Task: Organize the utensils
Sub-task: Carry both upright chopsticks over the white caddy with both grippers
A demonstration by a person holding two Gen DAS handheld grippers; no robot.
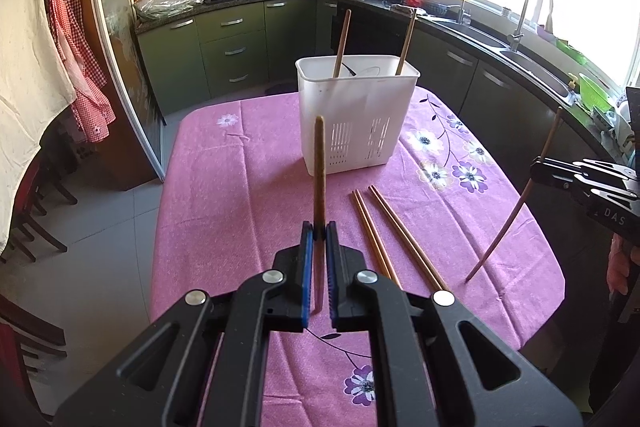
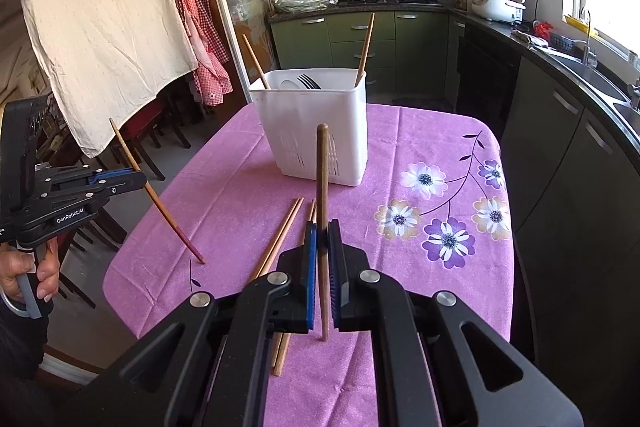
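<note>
A white slotted utensil basket [image 1: 356,115] stands on the pink tablecloth, also in the right wrist view [image 2: 316,131]. Two chopsticks [image 1: 342,43] lean in it, with a fork [image 2: 308,81] inside. My left gripper [image 1: 319,231] is shut on one upright chopstick [image 1: 319,163], above the table's near part. My right gripper [image 2: 322,231] is shut on another upright chopstick [image 2: 322,179]. Several loose chopsticks [image 1: 384,227] lie on the cloth between the grippers, seen also in the right wrist view [image 2: 284,239]. Each gripper shows in the other's view: the right [image 1: 536,173], the left [image 2: 140,179].
The table [image 1: 224,187] has a pink flowered cloth and rounded edges. Dark chairs [image 2: 152,143] stand at its left. A white cloth [image 2: 100,19] hangs beside them. Kitchen counters with a sink [image 1: 532,67], stove and rice cooker run behind and to the right.
</note>
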